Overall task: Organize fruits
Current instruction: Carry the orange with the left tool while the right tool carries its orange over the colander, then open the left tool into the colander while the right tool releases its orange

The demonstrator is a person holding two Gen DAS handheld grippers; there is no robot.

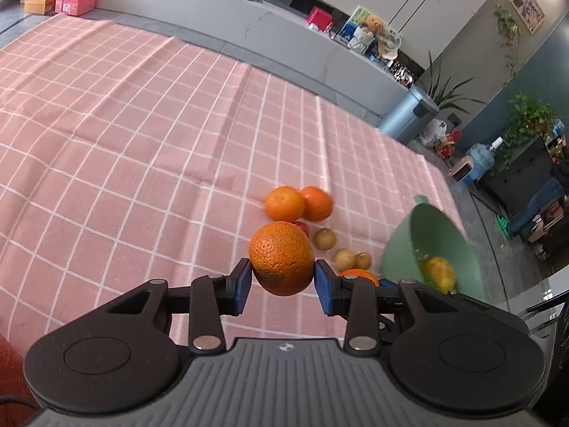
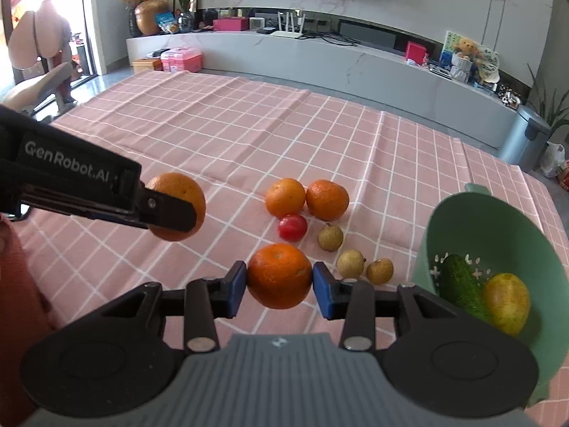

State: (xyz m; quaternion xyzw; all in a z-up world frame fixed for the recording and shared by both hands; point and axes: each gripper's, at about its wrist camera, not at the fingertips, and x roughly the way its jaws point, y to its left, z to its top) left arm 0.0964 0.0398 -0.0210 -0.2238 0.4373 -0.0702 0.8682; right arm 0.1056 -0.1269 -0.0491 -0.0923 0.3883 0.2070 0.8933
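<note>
Spread over the desk point(image 2: 220, 131): a pink checked cloth, with a green colander point(image 2: 458, 220) tilted at the right edge, already holding a cucumber point(image 2: 462, 284) and a yellow-green fruit point(image 2: 506, 302). Loose on the cloth beside it: two oranges point(image 2: 284, 197) touching each other, a small red fruit point(image 2: 292, 227) just in front of them, and three small brownish fruits point(image 2: 330, 237) trailing toward the colander.

Judged step: carrying two oranges to the colander, one per hand. Best done one at a time, right first since nearer the bowl, keeping each fruit above the rim before letting go and lowering well inside so nothing rolls out of the tilted bowl. Worth holding the pinch level across the widest part of the fruit; round, slick peel likely to slip otherwise.

Left hand-held gripper point(image 1: 283, 277): blue pads pinching a large orange point(image 1: 281, 258) on both sides, clear of the cloth, colander off to its right. Right hand-held gripper point(image 2: 279, 279): pads likewise clamped on a second orange point(image 2: 280, 275), colander near, to the right.
</note>
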